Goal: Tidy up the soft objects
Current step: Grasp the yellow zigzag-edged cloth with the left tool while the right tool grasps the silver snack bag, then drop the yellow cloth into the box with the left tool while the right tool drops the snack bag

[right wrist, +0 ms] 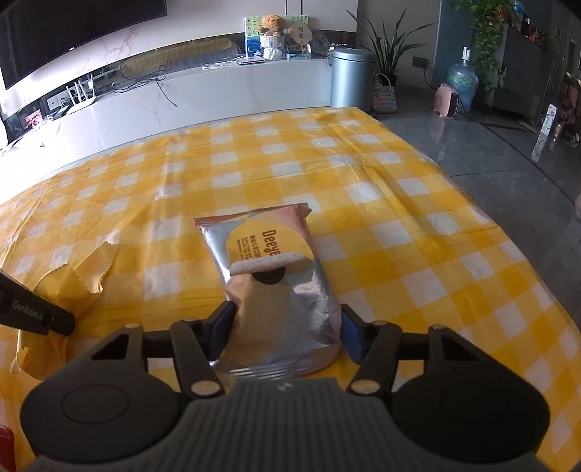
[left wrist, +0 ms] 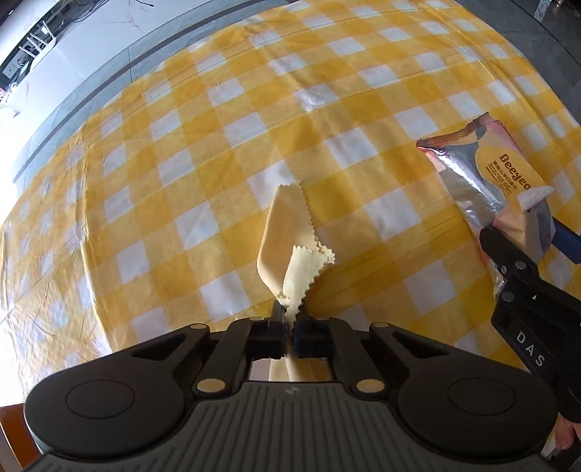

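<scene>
While the left gripper (left wrist: 289, 328) pinches the cloth (left wrist: 283, 250), its lower edge stays hidden.

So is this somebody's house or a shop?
Most likely a home living room: a teddy bear sits on a long white TV cabinet, with potted plants and a yellow checked tablecloth.

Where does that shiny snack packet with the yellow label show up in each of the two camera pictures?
Left wrist view: the snack packet lies at the right edge, with the right gripper at its near end.
Right wrist view: the snack packet sits at centre, its near end between the right gripper's blue fingers.
Shared landmark: the pale yellow cloth.
</scene>
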`<state>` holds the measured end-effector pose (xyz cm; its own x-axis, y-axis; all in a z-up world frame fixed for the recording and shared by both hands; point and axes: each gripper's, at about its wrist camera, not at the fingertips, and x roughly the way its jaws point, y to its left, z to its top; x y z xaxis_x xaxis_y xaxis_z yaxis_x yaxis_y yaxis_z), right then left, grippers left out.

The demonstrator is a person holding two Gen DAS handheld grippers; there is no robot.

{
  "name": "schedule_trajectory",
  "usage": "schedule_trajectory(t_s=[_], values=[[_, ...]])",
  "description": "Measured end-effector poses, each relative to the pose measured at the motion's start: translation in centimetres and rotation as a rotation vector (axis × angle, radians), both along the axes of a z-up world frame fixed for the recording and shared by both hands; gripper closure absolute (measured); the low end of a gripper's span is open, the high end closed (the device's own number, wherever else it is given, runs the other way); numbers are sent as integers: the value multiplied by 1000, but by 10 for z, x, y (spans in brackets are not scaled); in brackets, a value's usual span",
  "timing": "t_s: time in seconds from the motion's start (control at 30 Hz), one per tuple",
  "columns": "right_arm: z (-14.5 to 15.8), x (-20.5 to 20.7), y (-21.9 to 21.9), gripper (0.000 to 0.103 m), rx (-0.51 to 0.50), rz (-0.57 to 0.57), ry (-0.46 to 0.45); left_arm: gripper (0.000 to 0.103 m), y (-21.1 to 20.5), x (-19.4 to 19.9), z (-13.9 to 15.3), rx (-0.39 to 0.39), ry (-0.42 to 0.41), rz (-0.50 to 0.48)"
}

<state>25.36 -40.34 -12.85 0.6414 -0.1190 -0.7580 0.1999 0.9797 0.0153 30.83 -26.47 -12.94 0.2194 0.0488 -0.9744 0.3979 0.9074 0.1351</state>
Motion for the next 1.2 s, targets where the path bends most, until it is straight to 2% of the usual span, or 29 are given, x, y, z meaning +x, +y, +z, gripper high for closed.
schedule_trajectory(t_s=[0.13, 0.27, 0.43, 0.5, 0.6, 0.73, 0.87, 0.97, 1.07, 1.2], values=[[5, -5, -7, 51, 38, -9, -14, 99, 6, -18, 32, -87, -38, -4], [18, -14, -15, 52, 131, -5, -80, 99, 26, -41, 77, -121, -108, -21], [41, -22, -8, 52, 193, 42, -161, 99, 87, -72, 145, -263, -253, 86], [51, -27, 0, 52, 189, 76, -187, 99, 111, -88, 166, -279, -319, 101], [72, -40, 16, 52, 187, 139, -231, 99, 152, -125, 188, -245, -427, 101], [102, -63, 38, 52, 250, 238, -306, 99, 201, -171, 184, -212, -439, 144], [135, -89, 78, 52, 282, 332, -394, 99, 242, -200, 158, -160, -442, 198], [152, -103, 117, 52, 304, 424, -437, 99, 269, -211, 138, -152, -404, 243], [161, -113, 163, 52, 314, 552, -439, 99, 292, -222, 124, -160, -353, 264], [159, -127, 227, 52, 269, 766, -379, 96, 307, -233, 112, -131, -338, 256]])
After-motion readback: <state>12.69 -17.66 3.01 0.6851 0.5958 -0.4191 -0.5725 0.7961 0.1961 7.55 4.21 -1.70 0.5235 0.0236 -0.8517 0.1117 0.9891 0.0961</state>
